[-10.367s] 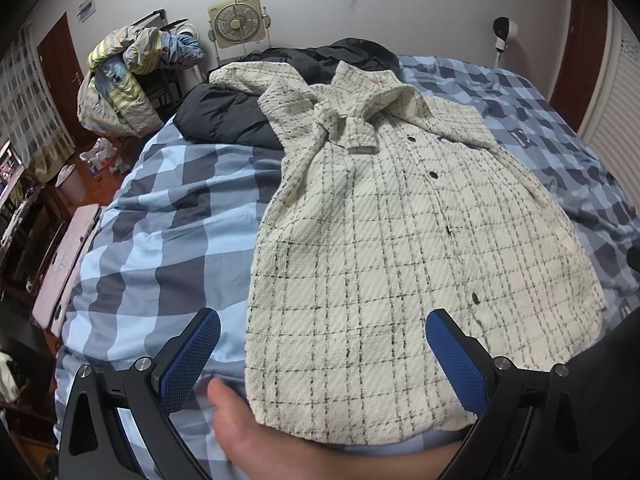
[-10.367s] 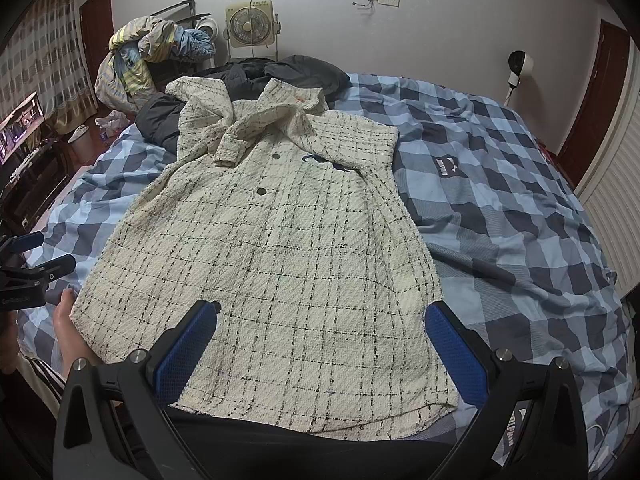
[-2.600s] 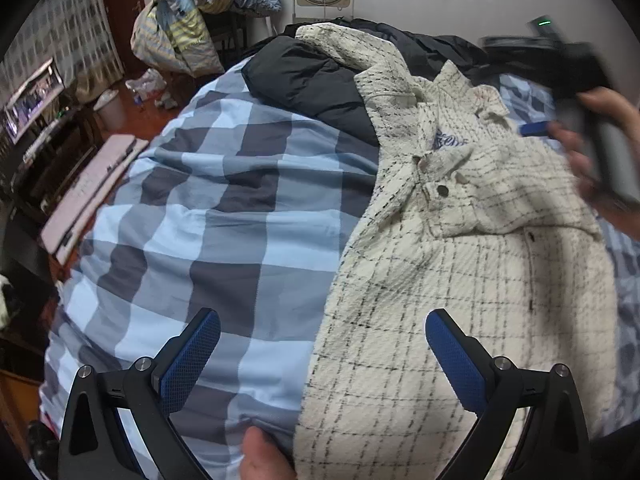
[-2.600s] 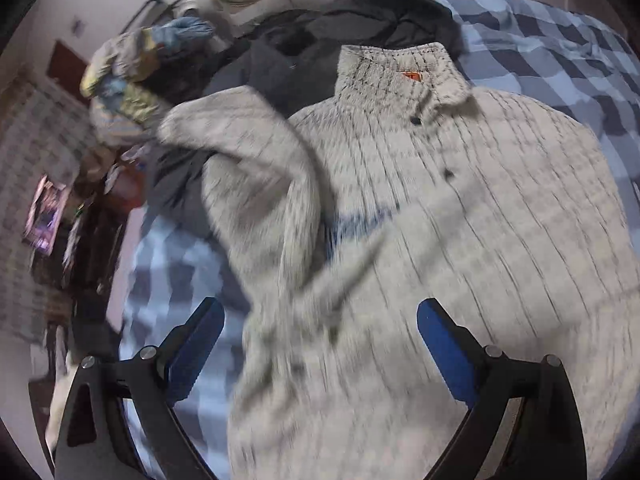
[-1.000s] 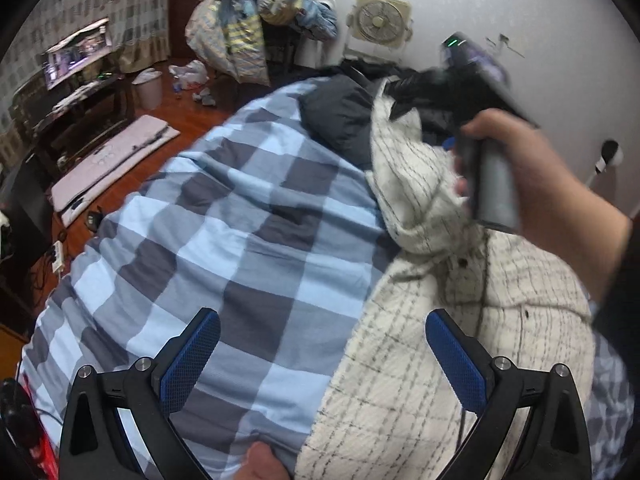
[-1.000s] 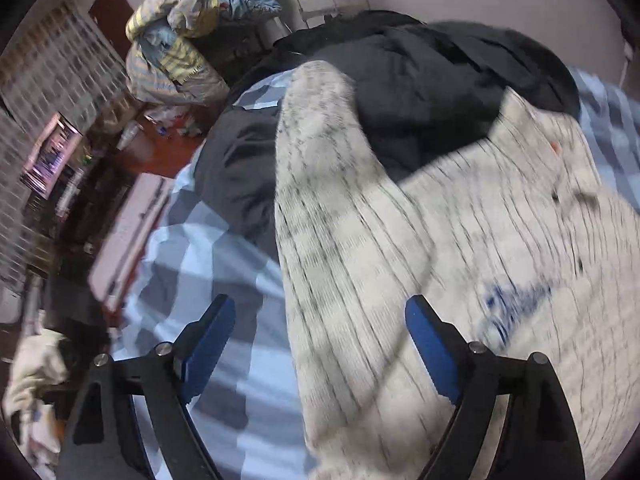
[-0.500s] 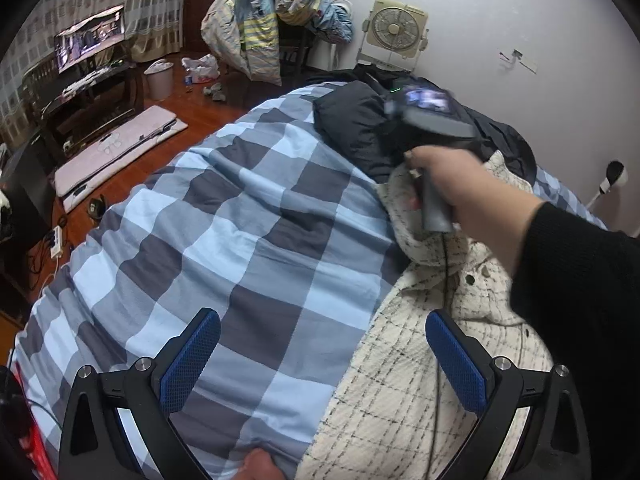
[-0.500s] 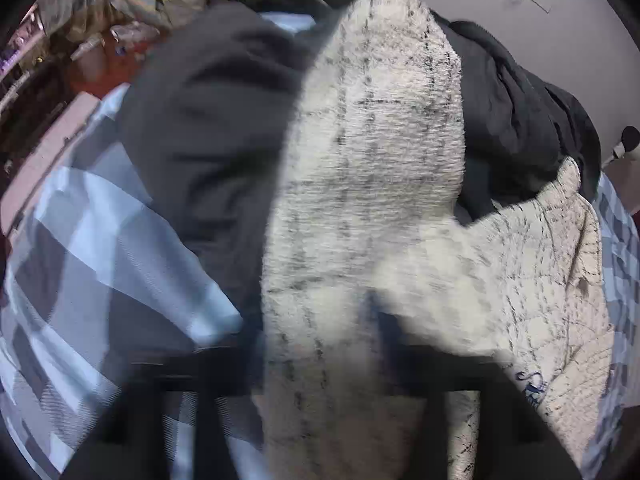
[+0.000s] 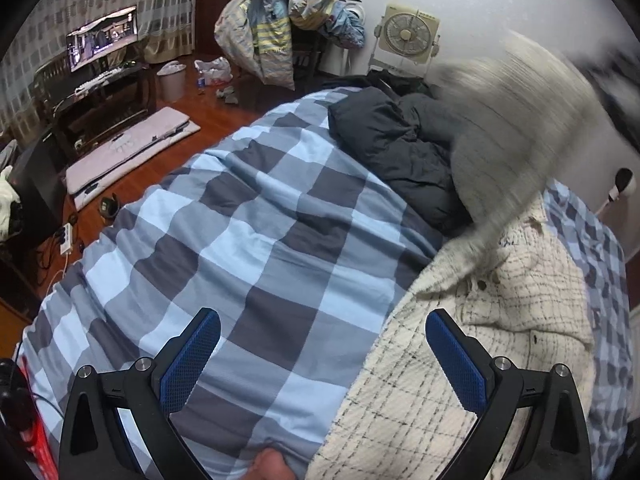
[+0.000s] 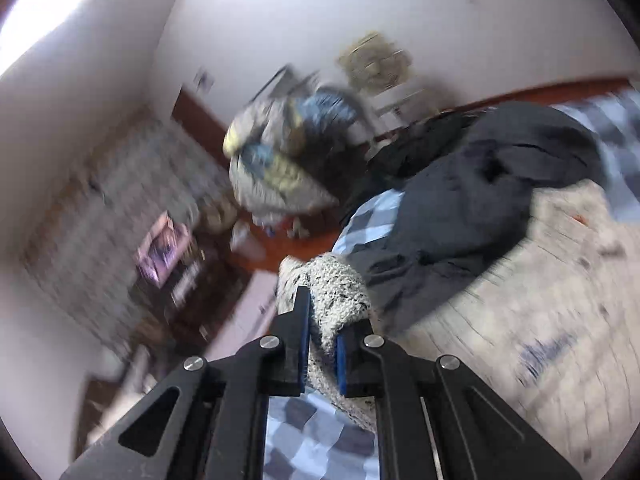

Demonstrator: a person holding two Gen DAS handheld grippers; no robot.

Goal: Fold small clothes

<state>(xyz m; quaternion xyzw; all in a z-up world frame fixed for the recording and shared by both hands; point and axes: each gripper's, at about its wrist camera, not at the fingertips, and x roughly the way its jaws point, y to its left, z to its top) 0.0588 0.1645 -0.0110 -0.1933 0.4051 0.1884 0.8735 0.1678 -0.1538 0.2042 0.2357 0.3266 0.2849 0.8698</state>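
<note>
Left wrist view: the left gripper [image 9: 322,354] sits at the bottom of the frame with its two blue-padded fingers [image 9: 190,354] wide apart and nothing between the pads. Under the gap lies the blue and grey checked bed cover [image 9: 248,216]. The cream plaid jacket [image 9: 480,340] lies on the bed in the lower right of the frame; its near edge runs up just inside the right-hand finger, which stands over the cloth without pressing on it. A fingertip of the person's hand [image 9: 270,462] shows at the bottom centre, at the jacket's hem. One sleeve [image 9: 512,132] of the jacket is lifted off the bed in the upper right, blurred, rising from the collar area toward the frame edge. Behind it a dark padded coat [image 9: 396,148] lies across the far part of the bed. A box fan [image 9: 406,34] stands against the wall, upper centre.

Right wrist view: the right gripper [image 10: 322,354] is at lower centre, its fingers nearly together and clamped on the end of the jacket sleeve [image 10: 332,292], though the jaws are easing open a little. The sleeve's knitted cuff bulges out above the fingertips and a fold hangs below them. The rest of the jacket [image 10: 540,292] spreads, blurred, across the right of the frame, with the dark coat [image 10: 480,184] above it. The checked cover [image 10: 372,216] shows at centre and below the fingers. The room behind is streaked with motion blur.
</note>
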